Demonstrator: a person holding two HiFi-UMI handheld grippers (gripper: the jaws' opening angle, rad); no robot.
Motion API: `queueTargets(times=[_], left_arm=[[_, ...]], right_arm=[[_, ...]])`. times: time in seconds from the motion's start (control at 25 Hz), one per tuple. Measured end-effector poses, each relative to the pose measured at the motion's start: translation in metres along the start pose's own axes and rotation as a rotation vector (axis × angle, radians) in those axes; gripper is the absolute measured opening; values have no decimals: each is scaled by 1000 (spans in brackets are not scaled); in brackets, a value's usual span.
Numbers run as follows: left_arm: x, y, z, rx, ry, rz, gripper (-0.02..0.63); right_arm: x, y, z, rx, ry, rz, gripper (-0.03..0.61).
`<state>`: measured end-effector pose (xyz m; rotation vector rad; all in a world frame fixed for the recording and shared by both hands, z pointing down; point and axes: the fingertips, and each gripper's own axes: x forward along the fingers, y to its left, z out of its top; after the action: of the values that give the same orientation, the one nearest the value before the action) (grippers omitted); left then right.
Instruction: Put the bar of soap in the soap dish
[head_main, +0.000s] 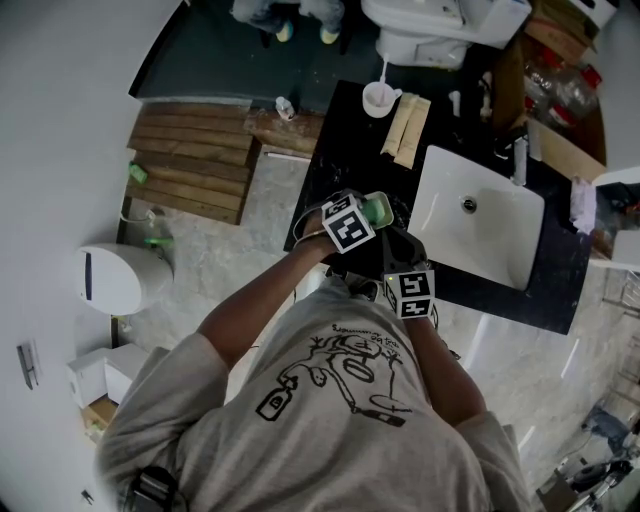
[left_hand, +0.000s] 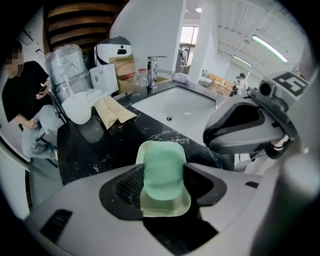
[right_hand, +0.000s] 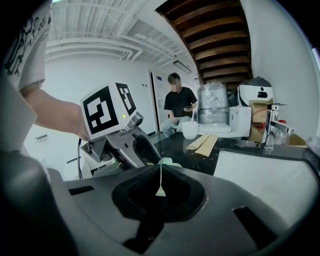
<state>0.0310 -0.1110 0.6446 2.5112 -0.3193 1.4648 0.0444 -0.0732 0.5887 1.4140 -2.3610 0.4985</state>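
A green bar of soap (left_hand: 162, 170) lies in a pale translucent soap dish (left_hand: 165, 207). My left gripper (left_hand: 162, 184) is shut on the sides of that dish and holds it in the air over the black countertop (left_hand: 100, 150). From the head view the dish (head_main: 378, 208) shows green just ahead of the left gripper (head_main: 362, 218). My right gripper (right_hand: 160, 182) sits close beside it on the right, jaws closed to a thin slit with nothing clearly between them. The left gripper (right_hand: 120, 135) and the dish's edge (right_hand: 168, 161) show just beyond it.
A white sink basin (head_main: 480, 225) with a faucet (left_hand: 151, 70) is set in the counter to the right. A white cup (head_main: 380, 98) and tan wrapped packets (head_main: 405, 128) lie at the counter's far end. A person in black (right_hand: 180, 105) sits beyond. A toilet (head_main: 420, 30) stands behind.
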Motion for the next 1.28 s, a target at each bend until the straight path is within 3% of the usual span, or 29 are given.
queueTargets(times=[0.52,1.28], left_arm=[[5,1,-3,95,111,42,245],[11,0,-7,123,177,48,247]], right_arm=[[-1,3,0,5,-5,7,23],[-6,3,-2,12,-13,1,23]])
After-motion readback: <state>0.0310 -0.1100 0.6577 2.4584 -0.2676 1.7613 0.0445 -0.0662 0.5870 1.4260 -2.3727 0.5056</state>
